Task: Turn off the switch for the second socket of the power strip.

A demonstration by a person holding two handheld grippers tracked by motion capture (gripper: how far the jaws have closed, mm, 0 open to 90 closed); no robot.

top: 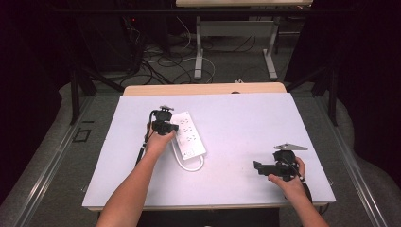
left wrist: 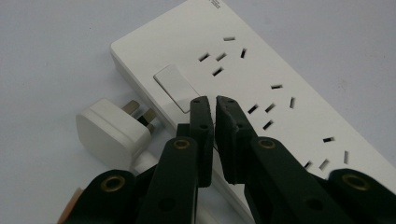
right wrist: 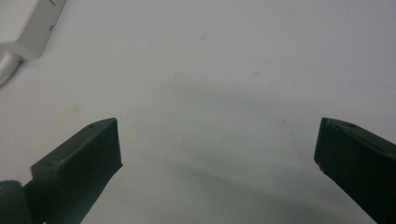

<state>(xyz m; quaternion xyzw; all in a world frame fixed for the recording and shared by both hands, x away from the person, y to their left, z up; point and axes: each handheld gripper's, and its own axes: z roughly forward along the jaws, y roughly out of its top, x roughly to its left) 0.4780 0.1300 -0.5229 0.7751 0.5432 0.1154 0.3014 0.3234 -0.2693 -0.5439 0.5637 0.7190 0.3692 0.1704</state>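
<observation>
The power strip (top: 189,134) lay left of centre on the white board (top: 236,118), well clear of every edge, with bare surface open to its right and far side. Its white plug (left wrist: 112,130) rested just beside the strip's switch end. The left gripper (left wrist: 215,103) hovered over the strip near the rocker switch (left wrist: 173,87), jaws nearly pressed together, pinching nothing. The right gripper (top: 257,166) sat near the board's right front corner, well apart from the strip, jaws spread wide above bare board.
</observation>
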